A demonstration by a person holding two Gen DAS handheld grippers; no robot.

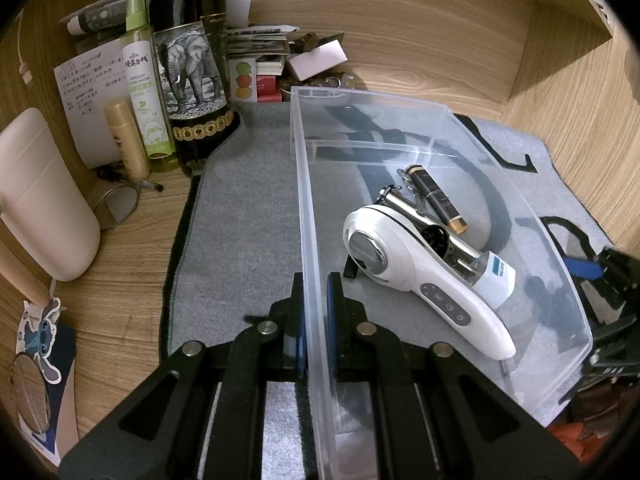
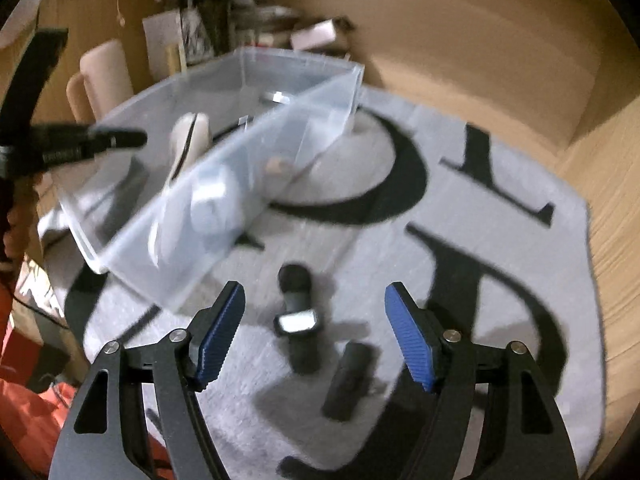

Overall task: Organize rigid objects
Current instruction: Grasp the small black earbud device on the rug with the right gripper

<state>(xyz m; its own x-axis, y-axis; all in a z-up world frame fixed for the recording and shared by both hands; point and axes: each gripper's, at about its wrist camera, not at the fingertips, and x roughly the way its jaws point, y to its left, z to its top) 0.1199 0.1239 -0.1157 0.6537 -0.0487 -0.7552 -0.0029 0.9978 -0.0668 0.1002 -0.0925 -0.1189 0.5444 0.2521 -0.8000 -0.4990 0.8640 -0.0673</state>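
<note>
My left gripper (image 1: 316, 312) is shut on the near left wall of a clear plastic bin (image 1: 308, 208) that rests on a grey mat. Inside the bin lie a white handheld device (image 1: 424, 280), a black and gold tube (image 1: 438, 198) and a metal tool (image 1: 404, 200). My right gripper (image 2: 314, 320) is open and empty above the mat, over a black gadget with a small screen (image 2: 298, 320) and a black bar (image 2: 348, 376) beside it. The bin (image 2: 208, 200) sits to its upper left; that view is blurred.
A dark wine bottle (image 1: 192, 64), a green spray bottle (image 1: 146, 92), a small beige tube (image 1: 128, 140), a white jug (image 1: 44, 196), glasses (image 1: 116, 204), papers and small boxes crowd the wooden desk (image 1: 440, 40) behind and left of the mat (image 1: 248, 216). Red fabric (image 2: 28, 412) lies at the near left.
</note>
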